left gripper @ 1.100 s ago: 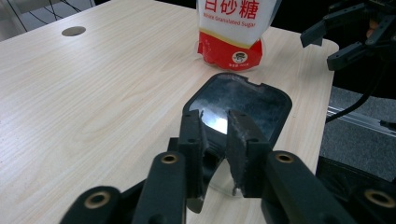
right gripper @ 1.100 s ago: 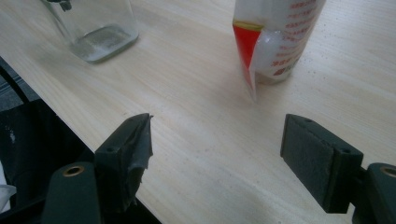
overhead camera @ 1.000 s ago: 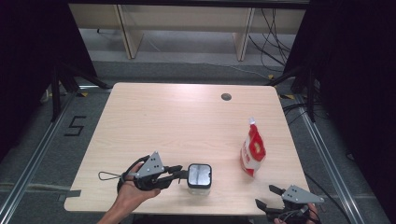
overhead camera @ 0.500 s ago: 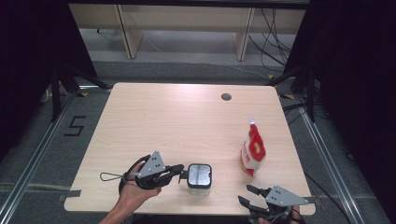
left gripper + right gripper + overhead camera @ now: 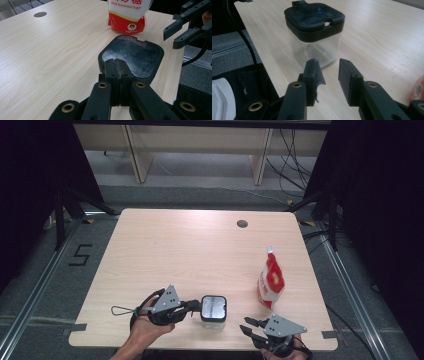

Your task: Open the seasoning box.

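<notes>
A clear square jar with a black lid stands near the table's front edge. My left gripper is shut, its tips against the lid's left rim. In the left gripper view its jaws meet at the near edge of the lid; I cannot tell whether anything is pinched. My right gripper lies to the jar's front right and points at it. Its jaws have just been closing, with a gap left and nothing between them, short of the jar. A red and white sugar bag stands upright to the right.
A round hole sits in the table at the back right. The table's front edge runs just under both hands. Dark floor with rails and cables surrounds the table; a shelf frame stands beyond it.
My right gripper has moved left along the front edge toward the jar and its jaws have narrowed. The left gripper, jar and bag have stayed put.
</notes>
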Tool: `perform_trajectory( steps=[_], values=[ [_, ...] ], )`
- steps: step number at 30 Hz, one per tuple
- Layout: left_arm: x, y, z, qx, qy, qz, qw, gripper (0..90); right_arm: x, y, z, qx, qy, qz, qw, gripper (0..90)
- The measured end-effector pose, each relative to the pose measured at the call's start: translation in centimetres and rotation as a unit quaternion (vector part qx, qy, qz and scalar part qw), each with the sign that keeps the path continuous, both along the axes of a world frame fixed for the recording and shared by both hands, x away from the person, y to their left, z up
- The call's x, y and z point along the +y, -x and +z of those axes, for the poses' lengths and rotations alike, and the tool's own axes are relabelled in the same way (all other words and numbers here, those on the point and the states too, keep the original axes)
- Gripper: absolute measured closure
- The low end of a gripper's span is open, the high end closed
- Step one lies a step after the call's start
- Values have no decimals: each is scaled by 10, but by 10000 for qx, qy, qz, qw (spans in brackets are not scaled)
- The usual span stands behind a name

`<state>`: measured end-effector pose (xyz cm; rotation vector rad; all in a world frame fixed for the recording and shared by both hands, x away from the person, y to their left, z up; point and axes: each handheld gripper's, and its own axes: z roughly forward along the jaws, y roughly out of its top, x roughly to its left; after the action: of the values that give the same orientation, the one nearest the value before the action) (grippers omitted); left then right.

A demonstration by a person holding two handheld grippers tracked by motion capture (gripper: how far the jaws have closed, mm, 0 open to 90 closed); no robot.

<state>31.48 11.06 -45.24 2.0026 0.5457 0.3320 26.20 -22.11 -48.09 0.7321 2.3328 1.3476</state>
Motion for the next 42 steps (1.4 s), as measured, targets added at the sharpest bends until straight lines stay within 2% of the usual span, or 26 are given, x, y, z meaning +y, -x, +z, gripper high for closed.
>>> perform_trajectory(
  steps=[3,9,11,12,13,14,15,16,18,19,20,22,27,28,29,30,37,40,42],
  values=[
    [0,0,-1,25,1,24,10000,883,7,-3,0,0,-30,153,9999,742],
    [1,1,-2,55,26,47,10000,882,14,-6,1,1,33,211,9998,801],
    [1,1,-2,38,13,49,10000,880,18,-8,1,-97,66,308,9995,835],
    [1,0,-2,-85,-40,-2,10000,880,19,-9,1,-113,73,337,9993,845],
    [2,0,-2,-91,-42,-16,9999,880,20,-9,1,-104,45,361,9993,850],
    [2,0,-2,-108,-58,-25,9999,880,21,-10,2,-131,75,366,9992,851],
    [2,1,-3,26,51,53,10000,880,22,-10,2,-112,76,377,9992,853],
    [3,0,-3,-36,13,40,10000,880,23,-10,3,-102,60,356,9993,856],
    [3,0,-3,-9,32,54,10000,880,24,-12,4,-161,109,415,9989,864],
    [2,0,-5,29,143,81,9999,880,24,-12,4,-161,109,415,9989,864],
    [3,0,-5,-11,131,60,9999,881,26,-14,3,-181,76,440,9988,871],
    [2,1,-5,54,180,109,9998,881,27,-15,3,-123,42,440,9989,877],
    [4,0,-5,63,203,74,9997,881,29,-18,3,-96,0,472,9988,893],
    [3,0,-5,60,203,71,9998,881,29,-18,3,-180,26,485,9987,895],
    [4,0,-5,68,198,52,9998,881,31,-18,3,-55,-59,520,9986,896],
    [3,0,-5,68,201,66,9998,881,32,-18,2,-86,-77,474,9988,898],
    [3,0,-5,69,204,66,9997,882,35,-20,4,-64,-13,592,9982,900],
    [3,0,-5,57,197,44,9998,882,37,-18,4,40,-41,489,9988,900],
    [3,0,-5,65,201,65,9998,882,38,-21,5,-49,23,584,9983,900]
  ],
)
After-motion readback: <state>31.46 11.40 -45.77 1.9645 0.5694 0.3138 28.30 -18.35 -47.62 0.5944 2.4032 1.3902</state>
